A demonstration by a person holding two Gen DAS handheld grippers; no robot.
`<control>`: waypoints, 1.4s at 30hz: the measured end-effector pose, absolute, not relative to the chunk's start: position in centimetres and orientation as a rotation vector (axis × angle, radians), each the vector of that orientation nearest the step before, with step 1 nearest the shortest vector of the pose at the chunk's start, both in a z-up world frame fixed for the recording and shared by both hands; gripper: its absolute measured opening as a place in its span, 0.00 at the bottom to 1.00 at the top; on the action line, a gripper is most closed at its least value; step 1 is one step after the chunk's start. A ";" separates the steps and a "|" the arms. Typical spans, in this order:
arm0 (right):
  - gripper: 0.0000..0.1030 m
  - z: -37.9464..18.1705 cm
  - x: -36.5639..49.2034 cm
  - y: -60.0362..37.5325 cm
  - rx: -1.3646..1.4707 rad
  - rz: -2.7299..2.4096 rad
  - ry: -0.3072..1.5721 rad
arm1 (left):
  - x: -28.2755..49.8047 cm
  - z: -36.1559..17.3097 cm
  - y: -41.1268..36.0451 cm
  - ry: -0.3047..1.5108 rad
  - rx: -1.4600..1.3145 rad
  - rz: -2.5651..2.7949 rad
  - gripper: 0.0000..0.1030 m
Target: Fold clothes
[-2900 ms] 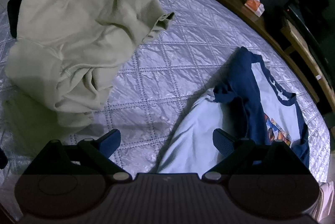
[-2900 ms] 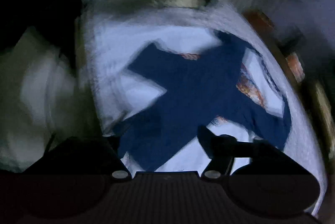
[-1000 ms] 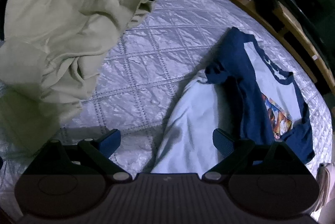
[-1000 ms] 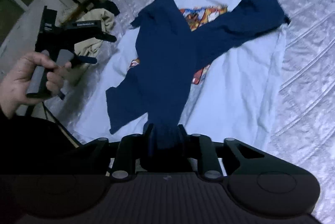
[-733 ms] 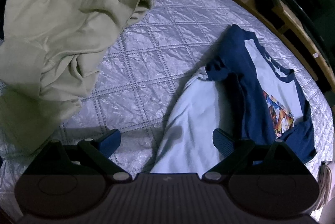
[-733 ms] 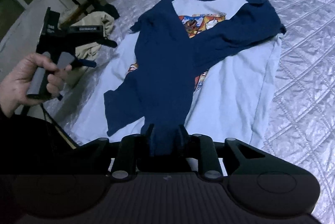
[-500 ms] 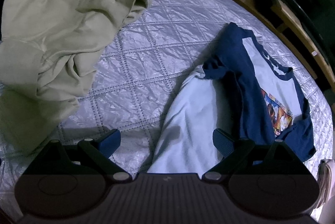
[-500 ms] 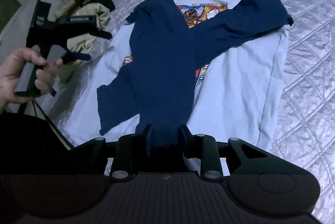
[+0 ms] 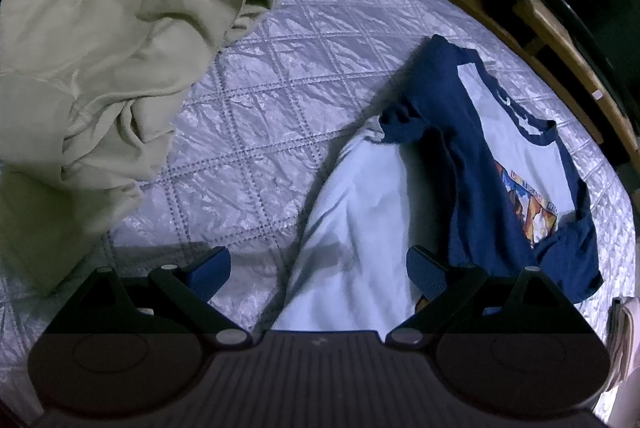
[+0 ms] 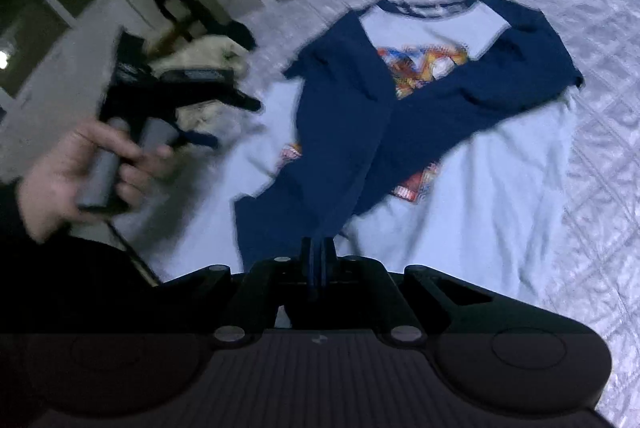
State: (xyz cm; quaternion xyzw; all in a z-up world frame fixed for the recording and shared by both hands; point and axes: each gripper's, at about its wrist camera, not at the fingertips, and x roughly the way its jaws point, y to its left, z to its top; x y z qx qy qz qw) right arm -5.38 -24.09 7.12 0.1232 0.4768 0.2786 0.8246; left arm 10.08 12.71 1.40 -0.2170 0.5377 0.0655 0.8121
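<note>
My right gripper (image 10: 319, 252) was pressed together, nothing pinched, just above the shirt (image 10: 472, 164) lying flat on the bed (image 10: 600, 132); left gripper (image 9: 318, 262) spread wide, empty

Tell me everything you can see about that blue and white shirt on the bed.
The shirt lies face up on the quilted silver bedspread. It looks like soft cotton: pale blue body, navy collar, a colourful picture on the chest. Both long navy sleeves are folded inward and cross over the front, partly hiding the picture. Neither gripper grips it.
</note>
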 end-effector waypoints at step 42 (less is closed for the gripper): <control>0.52 0.3 -11.6 -32.9 0.435 0.260 1.125 | -7.1 2.3 11.1 1.121 0.214 -0.120 0.89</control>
